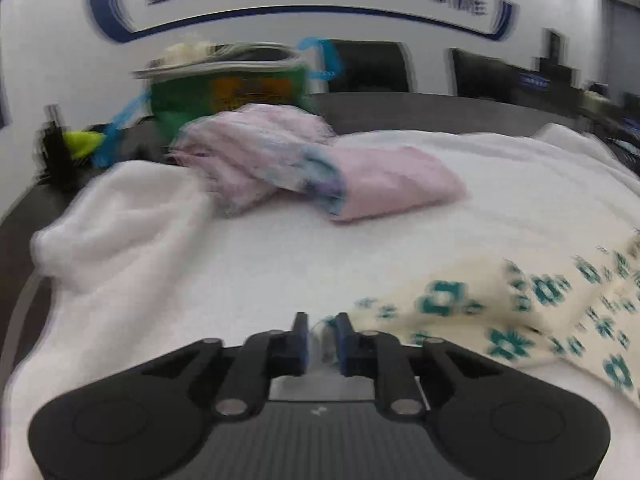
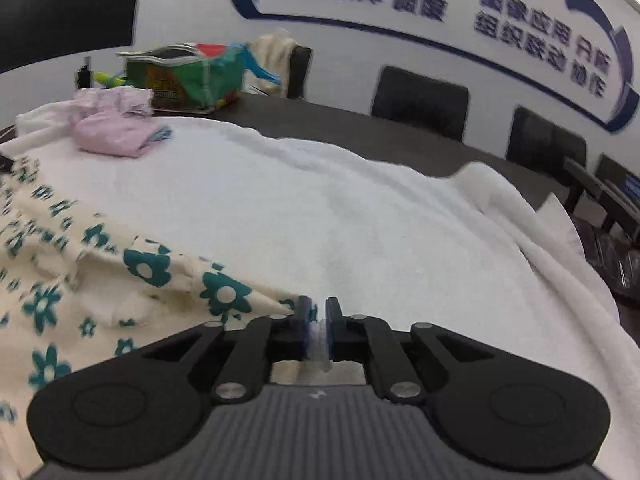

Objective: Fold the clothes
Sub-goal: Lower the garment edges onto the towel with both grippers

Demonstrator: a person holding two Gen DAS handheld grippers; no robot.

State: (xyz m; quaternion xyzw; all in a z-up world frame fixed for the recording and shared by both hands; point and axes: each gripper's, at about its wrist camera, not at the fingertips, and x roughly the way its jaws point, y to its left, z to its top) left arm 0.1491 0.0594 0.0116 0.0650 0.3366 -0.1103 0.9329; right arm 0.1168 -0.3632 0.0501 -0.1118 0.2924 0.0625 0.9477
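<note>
A cream garment with teal flowers [image 1: 540, 304] lies rumpled on the white towel [image 1: 280, 264] that covers the table. My left gripper [image 1: 322, 330] is shut on its left edge, cloth pinched between the blue pads. In the right wrist view the same garment [image 2: 80, 288] spreads to the left, and my right gripper [image 2: 317, 312] is shut on its right corner, low over the towel [image 2: 360, 208]. Both views are motion-blurred.
Folded pink clothes [image 1: 320, 168] lie at the far side of the towel, also in the right wrist view [image 2: 116, 132]. A green bag [image 1: 236, 88] stands behind them on the dark table [image 2: 360, 124]. Black chairs [image 2: 420, 100] line the wall.
</note>
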